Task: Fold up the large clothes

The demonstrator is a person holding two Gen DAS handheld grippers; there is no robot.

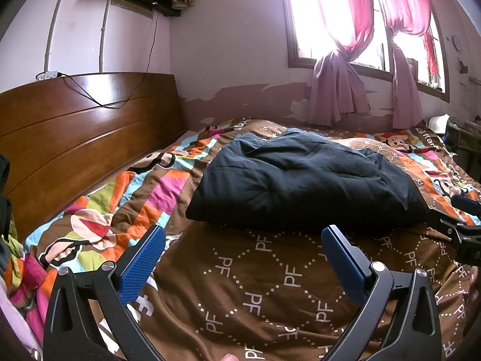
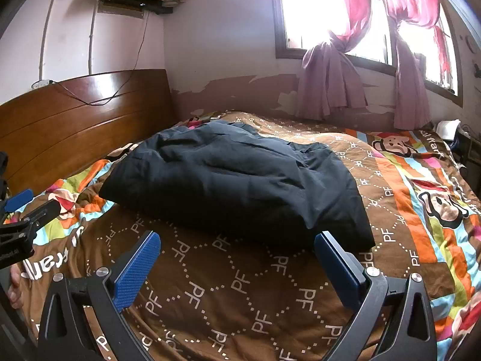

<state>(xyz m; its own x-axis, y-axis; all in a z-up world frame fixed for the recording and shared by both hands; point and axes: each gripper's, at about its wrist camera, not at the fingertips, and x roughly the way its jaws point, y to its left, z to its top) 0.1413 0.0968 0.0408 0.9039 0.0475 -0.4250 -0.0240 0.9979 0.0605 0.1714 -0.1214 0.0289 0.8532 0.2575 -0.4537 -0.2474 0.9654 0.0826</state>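
Blue pads: both grippers have blue textured fingers on black frames.
Left gripper [image 1: 243, 240]: jaws spread wide, nothing between them, hovering low over the brown part of the quilt.
Left fingers [image 1: 141, 266]: apart from the garment, short of its near edge.
Right gripper [image 2: 237, 246]: jaws spread wide, also empty, over the brown quilt.
Right fingers [image 2: 336, 267]: right one sits just beside the garment's near right corner; contact cannot be told.
Cross view: right gripper shows at the right edge of the left wrist view, left gripper at the left edge of the right wrist view.
Garment [image 1: 303, 180]: large dark navy puffy piece, looks like a padded jacket, lying in a rumpled heap on the bed, mid-quilt, just ahead of both grippers. Top surface creased, near edge rounded and thick.
Quilt [image 1: 255, 285]: brown with dotted diamond pattern and "PF" letters near the grippers; bright striped cartoon-monkey print to the left and right of it. Wrinkled.
Headboard [image 1: 75, 126]: glossy brown wood, left of the garment, dark cable draped over its top.
Wall: pale pink, paint peeling in a band above the bed's far side.
Window [image 2: 330, 15]: far wall, very bright, pink curtains [image 2: 330, 87] knotted below.
Shelf [image 1: 153, 0]: high on the wall, cloth piled on it.
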